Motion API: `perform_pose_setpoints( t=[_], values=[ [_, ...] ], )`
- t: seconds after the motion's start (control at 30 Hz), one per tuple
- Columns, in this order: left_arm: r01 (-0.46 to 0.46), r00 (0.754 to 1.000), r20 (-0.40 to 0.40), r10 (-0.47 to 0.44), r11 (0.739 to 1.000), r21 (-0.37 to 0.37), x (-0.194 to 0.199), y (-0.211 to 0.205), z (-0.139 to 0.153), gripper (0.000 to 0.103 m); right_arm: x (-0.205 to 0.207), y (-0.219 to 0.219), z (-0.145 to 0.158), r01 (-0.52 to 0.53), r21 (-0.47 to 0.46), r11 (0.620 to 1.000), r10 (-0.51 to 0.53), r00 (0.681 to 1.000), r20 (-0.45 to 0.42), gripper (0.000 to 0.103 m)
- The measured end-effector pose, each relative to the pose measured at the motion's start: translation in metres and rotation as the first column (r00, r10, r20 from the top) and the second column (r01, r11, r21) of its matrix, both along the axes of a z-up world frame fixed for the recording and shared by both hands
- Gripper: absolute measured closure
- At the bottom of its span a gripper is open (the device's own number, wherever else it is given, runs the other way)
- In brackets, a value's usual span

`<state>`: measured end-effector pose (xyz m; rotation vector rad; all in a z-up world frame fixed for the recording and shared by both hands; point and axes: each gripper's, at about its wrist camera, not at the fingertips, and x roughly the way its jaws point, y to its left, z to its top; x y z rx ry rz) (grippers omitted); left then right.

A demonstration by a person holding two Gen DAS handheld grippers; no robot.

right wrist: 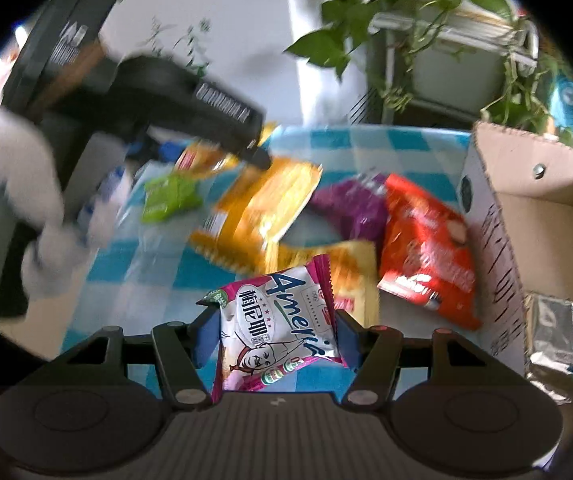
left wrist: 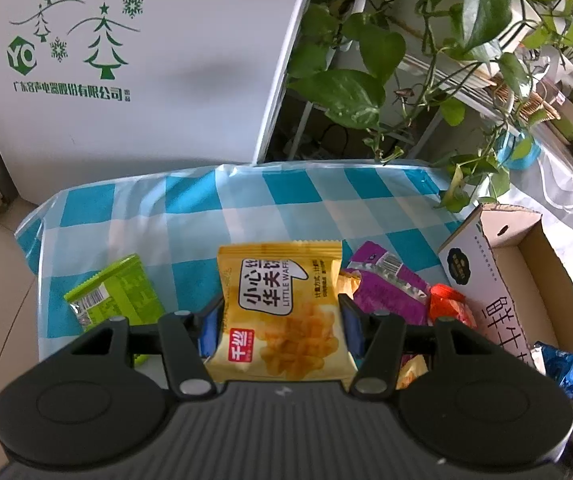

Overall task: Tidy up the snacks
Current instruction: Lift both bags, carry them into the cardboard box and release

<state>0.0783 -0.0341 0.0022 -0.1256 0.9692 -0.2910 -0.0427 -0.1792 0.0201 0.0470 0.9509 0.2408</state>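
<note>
Ahead of the gripper stands a table under a blue and white checked cloth (left wrist: 246, 196). Behind it, to the front-left, is a white appliance (left wrist: 134, 72) with green tree prints. To the front-right, leafy green plants (left wrist: 366, 60) hang over a white metal rack (right wrist: 438, 36). Daylight is bright there.

Motion-blurred orange packet (right wrist: 262, 208) in right view

Left gripper (left wrist: 280, 330) fingers (left wrist: 209, 330) squeeze yellow waffle packet (left wrist: 282, 304). Green packet (left wrist: 116, 294) on left, purple packet (left wrist: 390, 286) and red packet (left wrist: 448, 306) on right, on blue checked surface (left wrist: 246, 204). Cardboard box (left wrist: 526, 280) far right, blue wrapper (left wrist: 566, 372) inside.
</note>
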Motion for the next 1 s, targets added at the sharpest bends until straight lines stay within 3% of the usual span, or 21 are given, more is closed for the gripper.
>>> perform_pose_setpoints(
  t=[1.0],
  values=[
    [-0.043, 0.983, 0.18, 0.029, 0.997, 0.069, -0.02, -0.014, 0.041, 0.046, 0.026, -0.033, 0.057, 0.076, 0.071, 0.995, -0.082, 0.992, 0.093, 0.036]
  ],
)
